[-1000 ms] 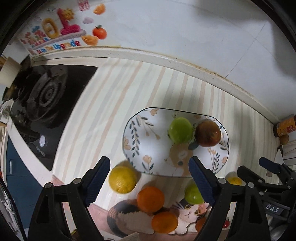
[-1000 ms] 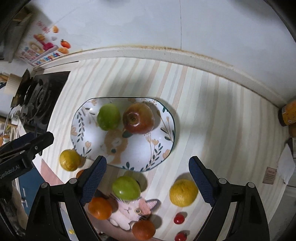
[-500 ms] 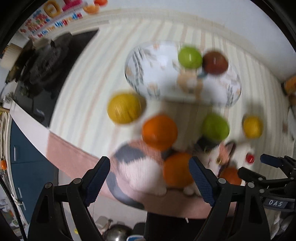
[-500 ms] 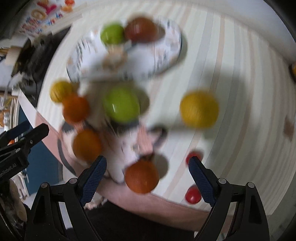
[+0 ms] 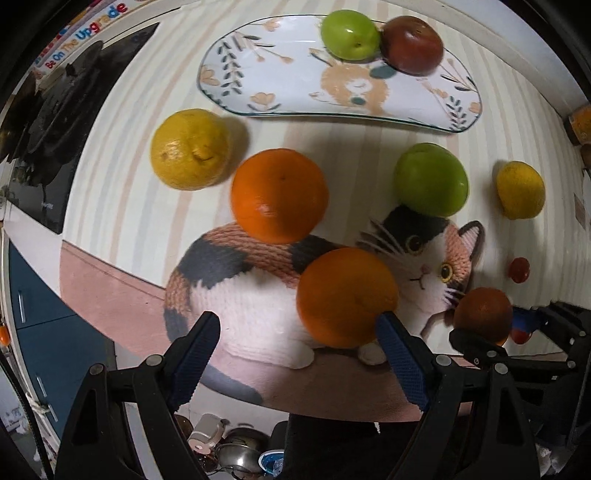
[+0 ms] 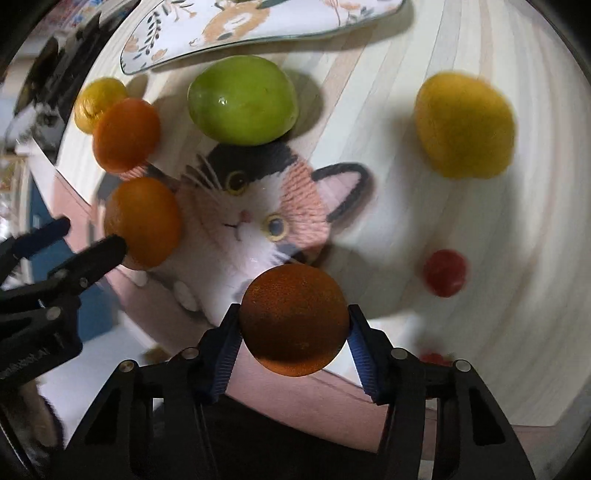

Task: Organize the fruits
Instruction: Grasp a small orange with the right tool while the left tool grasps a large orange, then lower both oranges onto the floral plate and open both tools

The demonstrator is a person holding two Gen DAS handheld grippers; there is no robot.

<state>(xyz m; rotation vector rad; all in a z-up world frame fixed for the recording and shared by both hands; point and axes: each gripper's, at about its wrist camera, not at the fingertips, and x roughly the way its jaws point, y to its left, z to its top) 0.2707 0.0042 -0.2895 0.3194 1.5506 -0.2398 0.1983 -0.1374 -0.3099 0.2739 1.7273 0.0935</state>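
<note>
My right gripper (image 6: 293, 343) points down at the cat-picture mat (image 6: 251, 206). Its jaws are closing, and both pads touch the sides of a dark orange (image 6: 293, 319). Open and wide, my left gripper (image 5: 297, 354) hangs over the mat's front; a bright orange (image 5: 347, 299) lies just inside its right finger (image 5: 399, 362), ungripped. The floral plate (image 5: 280, 92) at the back holds a green fruit (image 5: 349, 35) and a dark red fruit (image 5: 412, 44). Loose around the mat are another orange (image 5: 279, 195), a green fruit (image 5: 430, 179) and two yellow citrus (image 5: 190, 149) (image 5: 521, 190).
Small red tomatoes (image 6: 443, 272) lie right of the mat. A black gas stove (image 5: 55, 129) fills the left end of the striped counter. The counter's front edge runs just under both grippers, with pots (image 5: 236, 454) below it. A jar (image 5: 580, 122) stands at the far right.
Both grippers have come down and forward from over the plate to the fruits on the mat. The right jaws have narrowed onto the dark orange. The left jaws kept their width.
</note>
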